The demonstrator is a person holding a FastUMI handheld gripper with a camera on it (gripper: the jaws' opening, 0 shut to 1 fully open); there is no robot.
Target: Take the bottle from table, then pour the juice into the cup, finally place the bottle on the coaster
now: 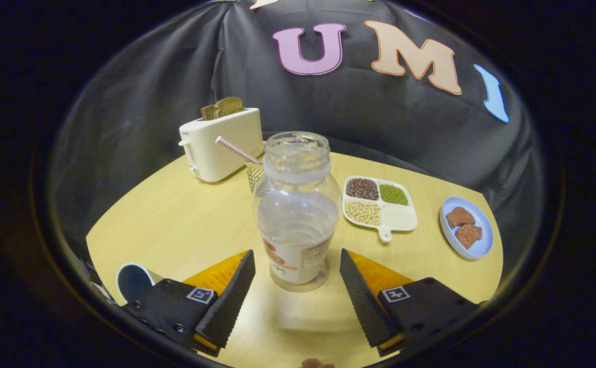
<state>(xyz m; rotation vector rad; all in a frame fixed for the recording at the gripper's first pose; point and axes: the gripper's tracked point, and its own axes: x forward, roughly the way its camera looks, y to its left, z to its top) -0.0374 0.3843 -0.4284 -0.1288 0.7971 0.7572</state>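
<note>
A clear uncapped bottle (296, 214) with a printed label stands upright on a round coaster (320, 281) on the wooden table. It holds a little pale liquid. My gripper (298, 263) is open, its two fingers set wide on either side of the bottle's base, and neither finger touches the bottle. A cup (133, 280) with a dark inside sits beside the left finger, partly hidden behind it.
Beyond the bottle stand a white toaster (221, 144) with bread in it and a wire holder with a striped straw (236, 150). To the right lie a divided dish of beans (379, 204) and a blue plate (474, 249) with brown pieces.
</note>
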